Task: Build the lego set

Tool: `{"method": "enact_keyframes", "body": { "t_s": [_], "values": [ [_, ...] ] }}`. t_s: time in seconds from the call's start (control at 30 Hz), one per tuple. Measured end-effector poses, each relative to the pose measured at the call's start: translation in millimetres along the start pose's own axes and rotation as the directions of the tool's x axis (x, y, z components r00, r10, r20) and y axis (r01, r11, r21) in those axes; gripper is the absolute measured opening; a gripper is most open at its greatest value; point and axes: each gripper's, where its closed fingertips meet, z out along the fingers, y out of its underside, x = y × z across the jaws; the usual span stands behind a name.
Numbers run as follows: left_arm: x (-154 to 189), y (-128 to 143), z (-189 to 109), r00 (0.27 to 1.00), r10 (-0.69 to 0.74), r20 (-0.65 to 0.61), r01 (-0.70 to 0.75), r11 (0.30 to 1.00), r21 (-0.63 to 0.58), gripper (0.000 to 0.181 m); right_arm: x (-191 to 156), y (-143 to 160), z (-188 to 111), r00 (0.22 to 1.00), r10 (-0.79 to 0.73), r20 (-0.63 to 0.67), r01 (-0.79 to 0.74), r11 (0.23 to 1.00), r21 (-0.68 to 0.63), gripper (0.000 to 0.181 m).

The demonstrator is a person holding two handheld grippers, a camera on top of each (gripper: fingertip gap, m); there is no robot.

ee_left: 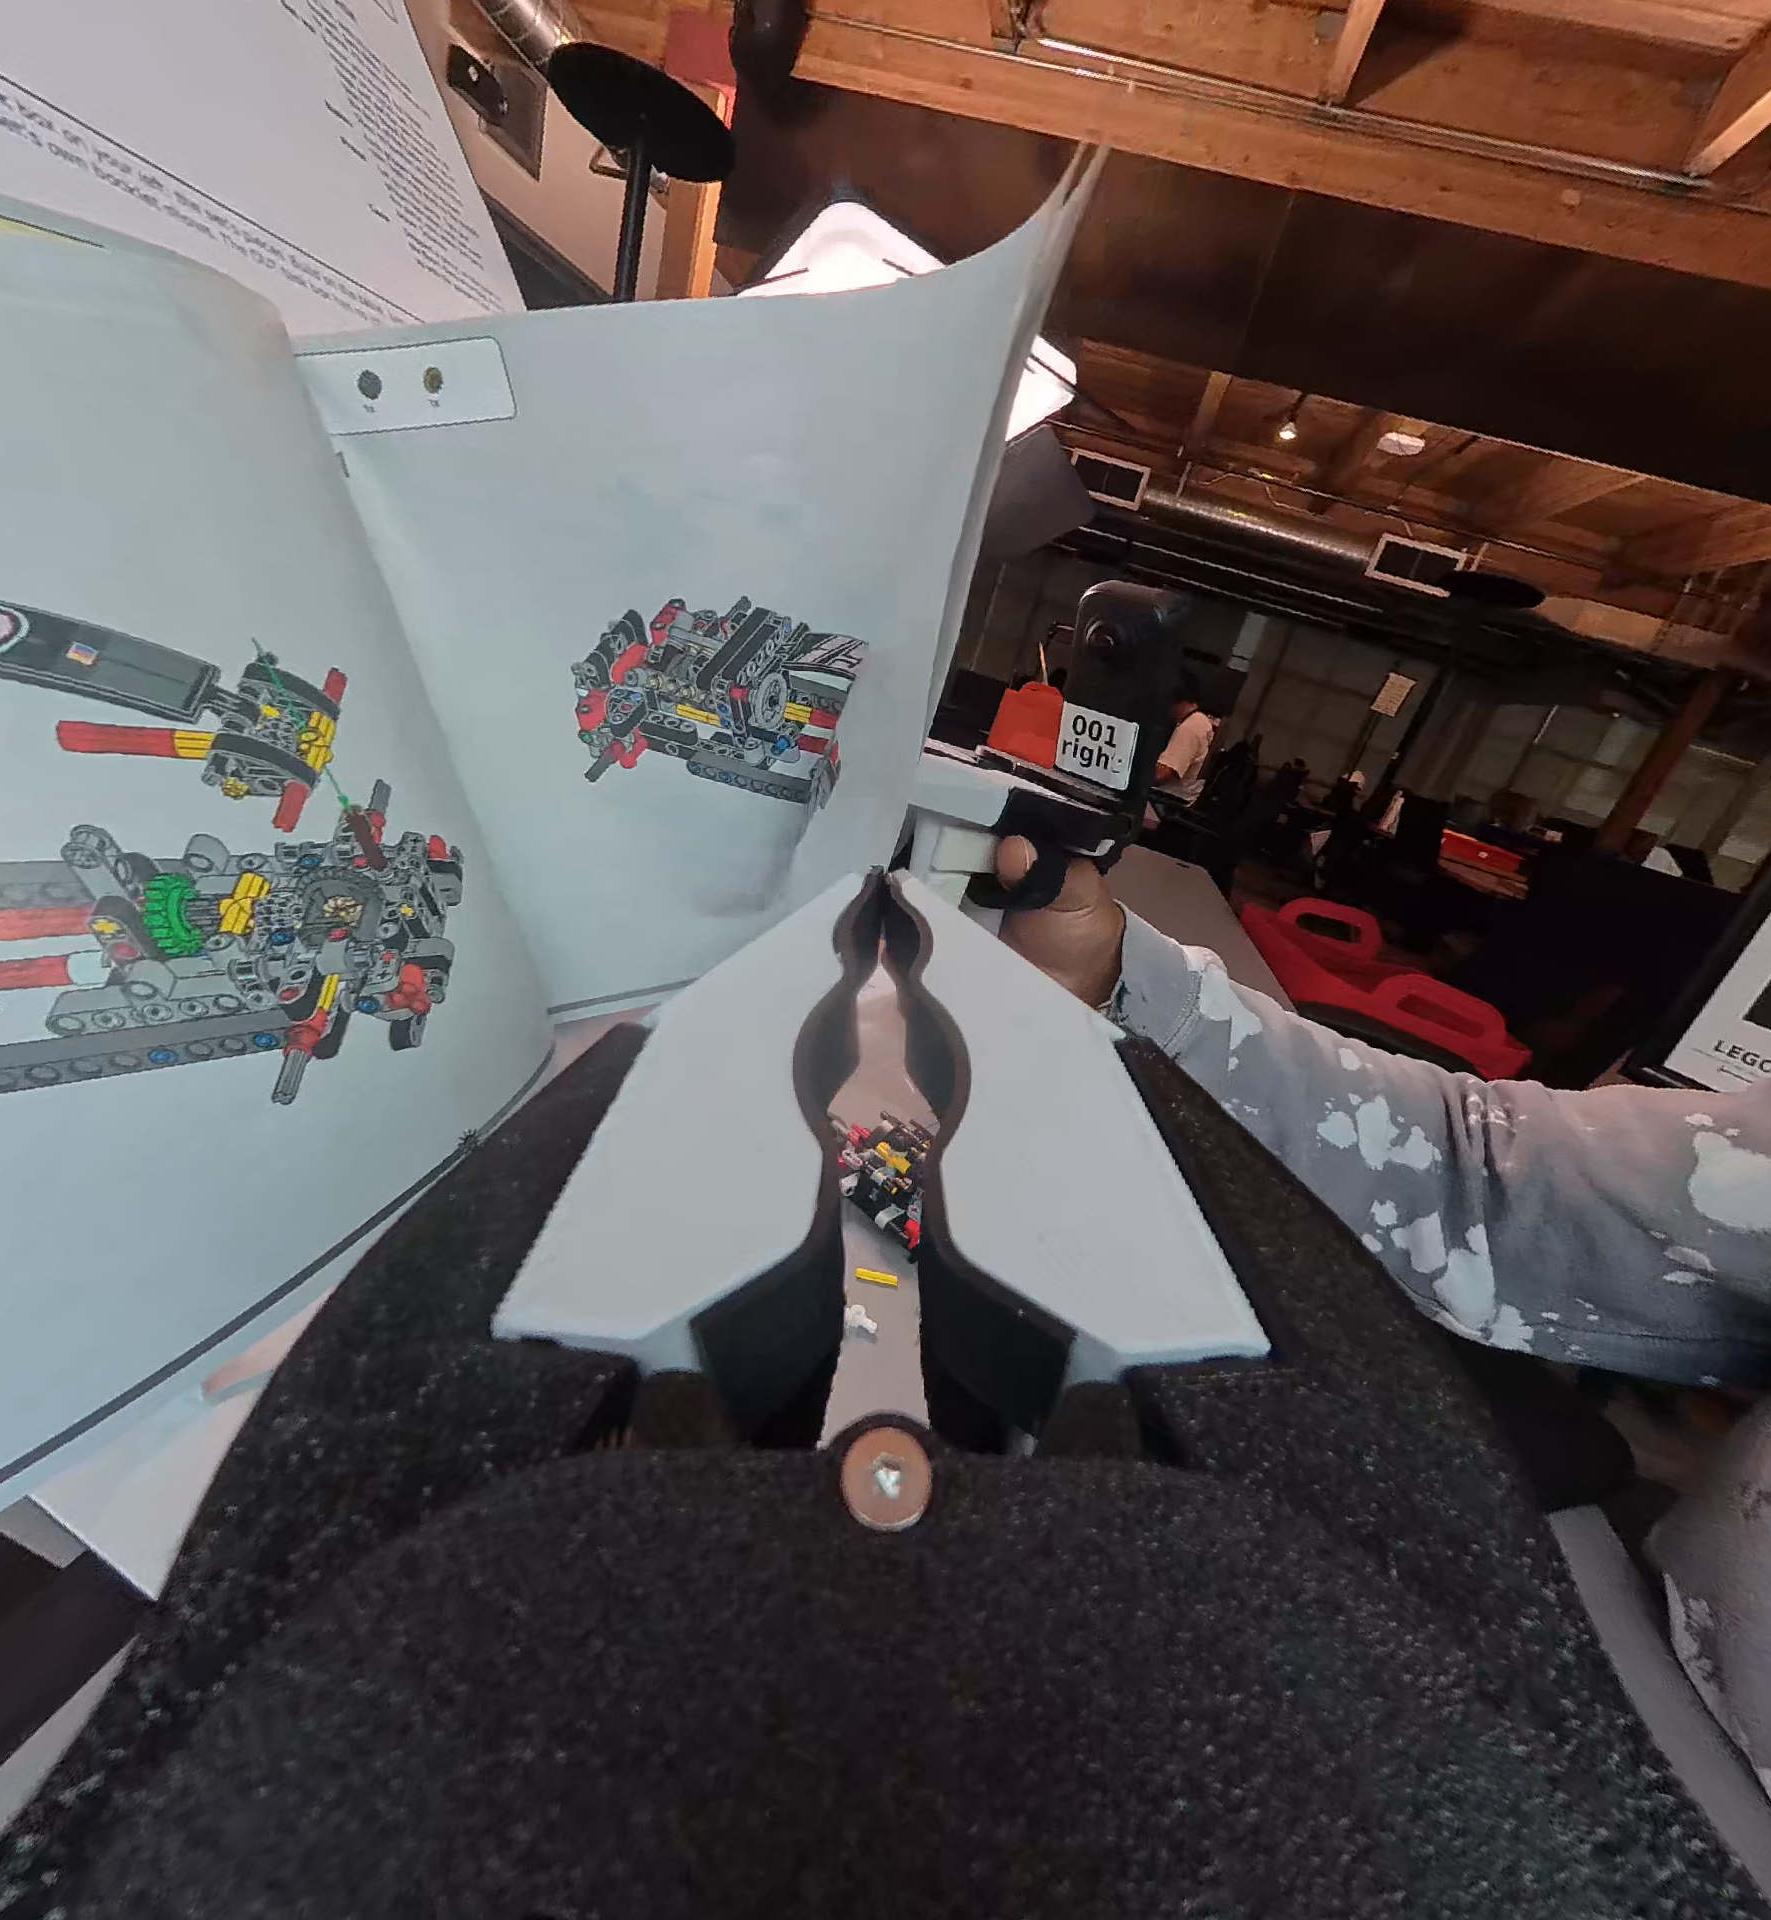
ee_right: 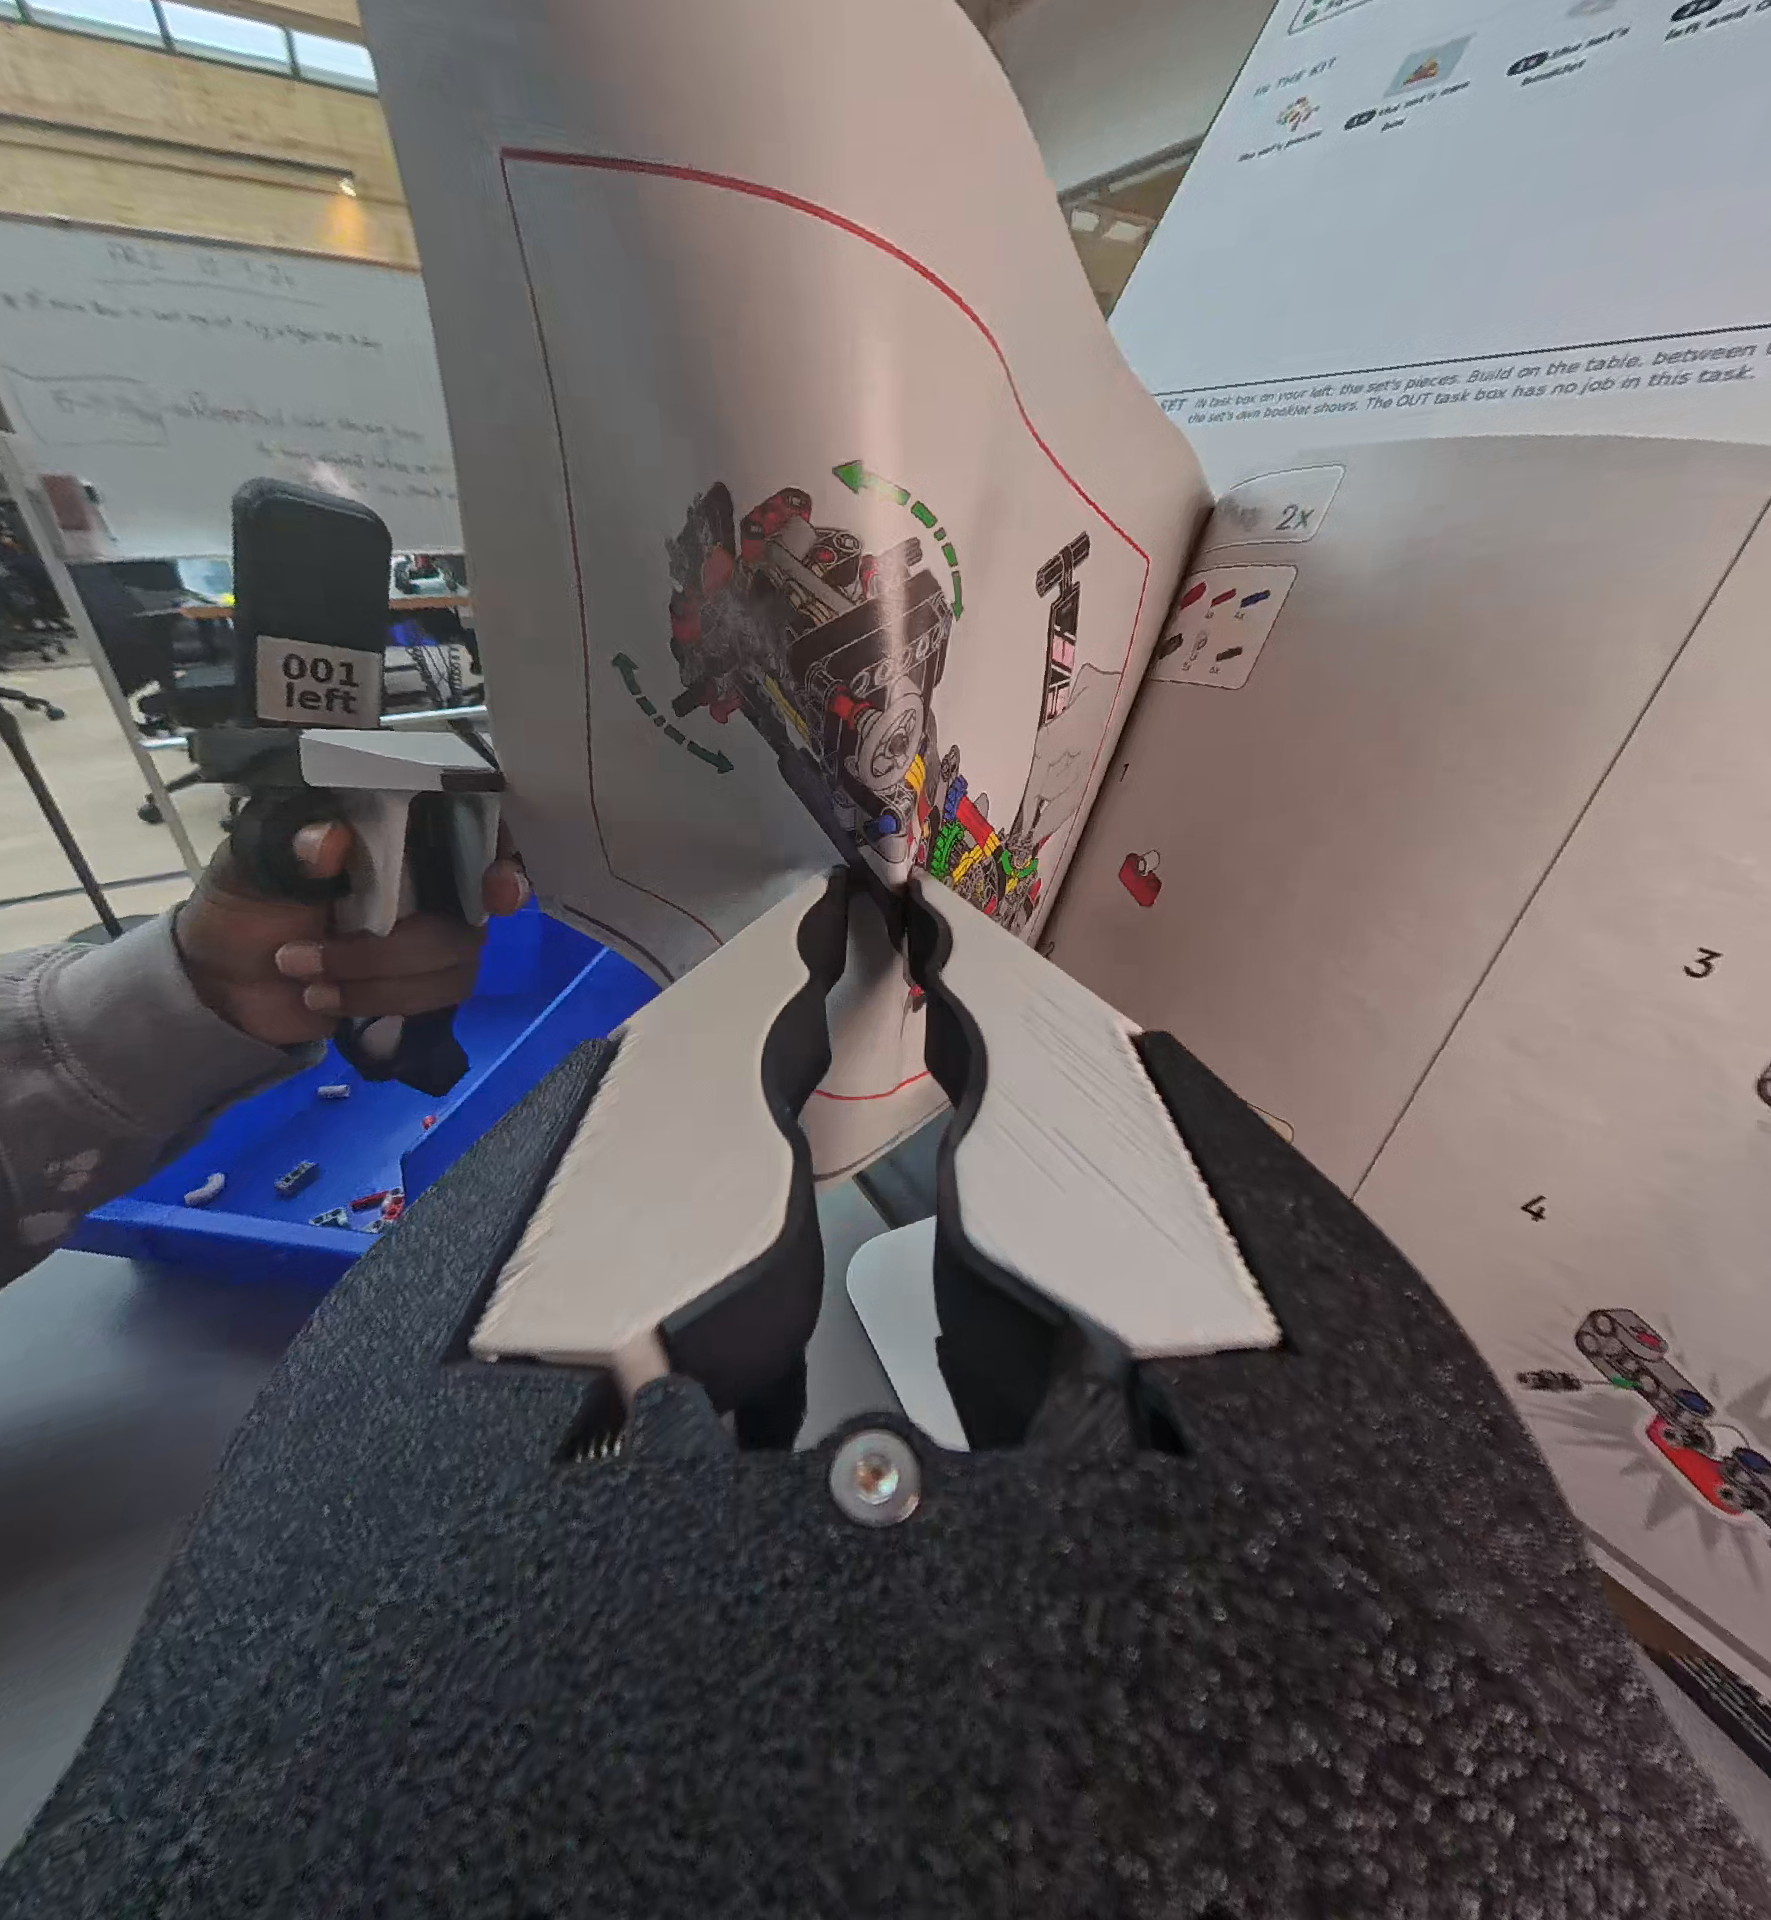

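Observation:
The instruction booklet [ee_left: 185,727] lies open with one page [ee_left: 735,499] lifted upright and curled. My left gripper [ee_left: 883,896] is shut with its tips at that page's lower free corner and seems to pinch it. My right gripper [ee_right: 876,896] is shut on the same page [ee_right: 808,364], whose paper runs down between its fingers. Each gripper shows in the other's view: the right one [ee_left: 948,847] and the left one [ee_right: 465,774] both meet the page's edge. The partly built lego model [ee_left: 886,1164] sits on the table, seen through the left fingers' gap.
A small yellow piece [ee_left: 876,1278] and a white piece [ee_left: 860,1320] lie on the table near the model. A blue bin [ee_right: 507,1039] with several loose pieces stands to the left. A red bin [ee_left: 1380,987] is on the right. A white printed board [ee_right: 1483,208] stands behind the booklet. About 12 centimetres separates my left fingertips from my right.

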Motion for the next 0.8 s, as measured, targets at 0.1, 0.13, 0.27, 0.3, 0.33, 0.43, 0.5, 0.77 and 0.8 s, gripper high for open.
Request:
{"method": "enact_keyframes", "body": {
  "t_s": [0.1,0.13,0.27,0.3,0.33,0.43,0.5,0.77,0.8],
  "values": [
    [-2.9,1.9,-1.2,1.000,-0.019,0.003,0.019,1.000,-0.003,0.000,2.4,-1.5,-5.1,0.997,0.059,0.042,-0.060,0.998,0.030,0.003],
    [-2.4,2.2,-0.9,1.000,-0.027,-0.004,0.027,1.000,0.000,0.000,2.5,-0.9,-5.8,0.996,0.065,0.054,-0.067,0.997,0.032,0.003],
    [-4.2,-1.2,-3.8,0.998,-0.062,-0.021,0.063,0.997,0.034,0.000,6.1,-1.8,-9.9,0.990,0.105,0.098,-0.110,0.992,0.055,0.001],
    [-4.8,-5.0,-7.4,0.996,-0.081,-0.035,0.082,0.995,0.057,0.000,9.1,-2.5,-12.8,0.984,0.133,0.116,-0.141,0.988,0.067,0.000],
    [-6.0,-7.1,-10.8,0.994,-0.095,-0.044,0.098,0.993,0.071,0.000,12.1,-1.1,-15.6,0.977,0.165,0.134,-0.175,0.982,0.067,0.000],
    [-14.4,-4.8,-17.7,0.994,-0.110,-0.020,0.112,0.991,0.070,0.000,27.1,5.2,-21.3,0.975,0.197,0.107,-0.205,0.976,0.075,0.000],
    [-18.6,-4.8,-21.1,0.993,-0.119,-0.001,0.119,0.990,0.076,0.000,36.2,6.4,-24.7,0.960,0.258,0.106,-0.267,0.959,0.089,0.000],
    [-51.1,-12.1,-48.6,0.976,-0.117,0.185,0.100,0.990,0.101,0.000,145.0,21.1,-82.1,0.821,0.340,-0.459,-0.268,0.939,0.217,0.000],
    [-56.2,-13.4,-53.7,0.970,-0.119,0.211,0.098,0.990,0.105,0.000,150.1,20.9,-91.4,0.801,0.323,-0.504,-0.246,0.945,0.214,0.000]
  ]
}}
